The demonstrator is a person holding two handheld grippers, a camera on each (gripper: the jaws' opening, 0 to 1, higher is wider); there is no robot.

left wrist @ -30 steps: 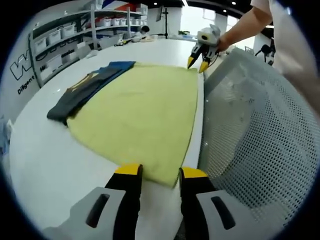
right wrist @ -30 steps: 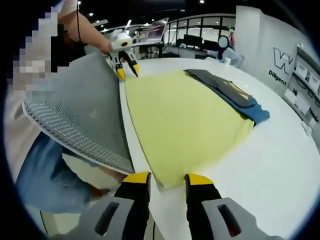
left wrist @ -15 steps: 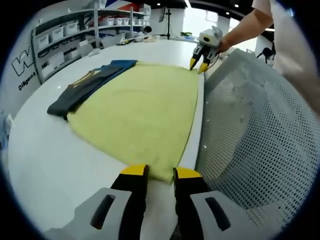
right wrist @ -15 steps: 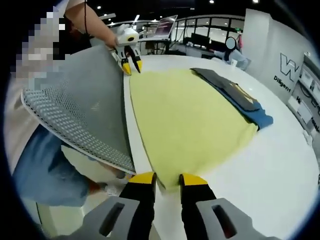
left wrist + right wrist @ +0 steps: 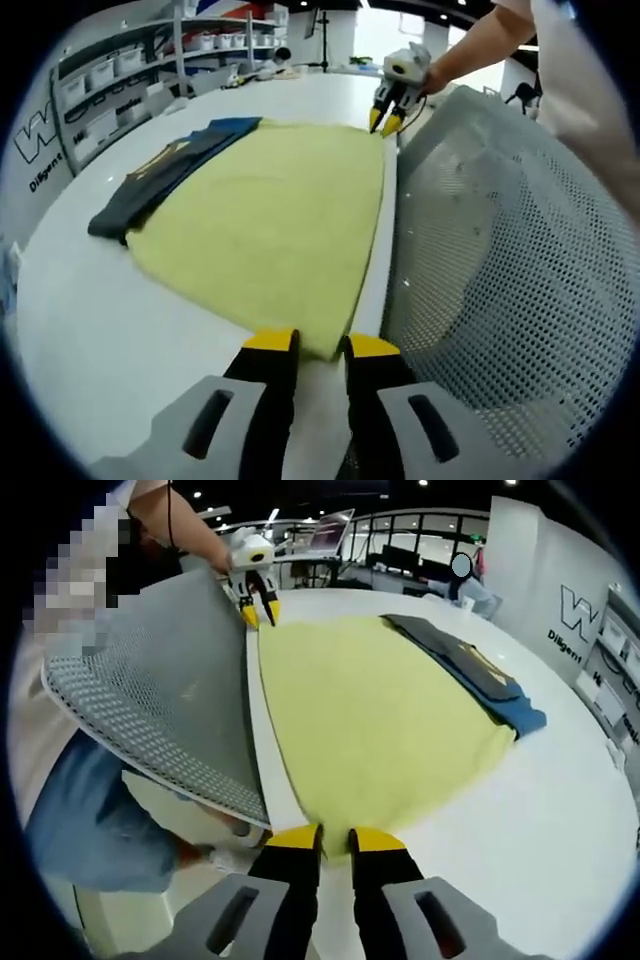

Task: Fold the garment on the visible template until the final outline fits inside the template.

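Bare white worktop point(image 5: 80, 320) lies open along the yellow cloth's point(image 5: 270, 215) far side, room to pass there. On the near side, a perforated grey mesh panel point(image 5: 500, 260) crowds the cloth's edge. Dark folded garments point(image 5: 470, 670) block one far corner.

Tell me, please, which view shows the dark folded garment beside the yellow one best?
The right gripper view: there the dark garment lies unobstructed, its blue layer and a print visible, along the yellow garment. In the left gripper view it lies more foreshortened near the view's edge.
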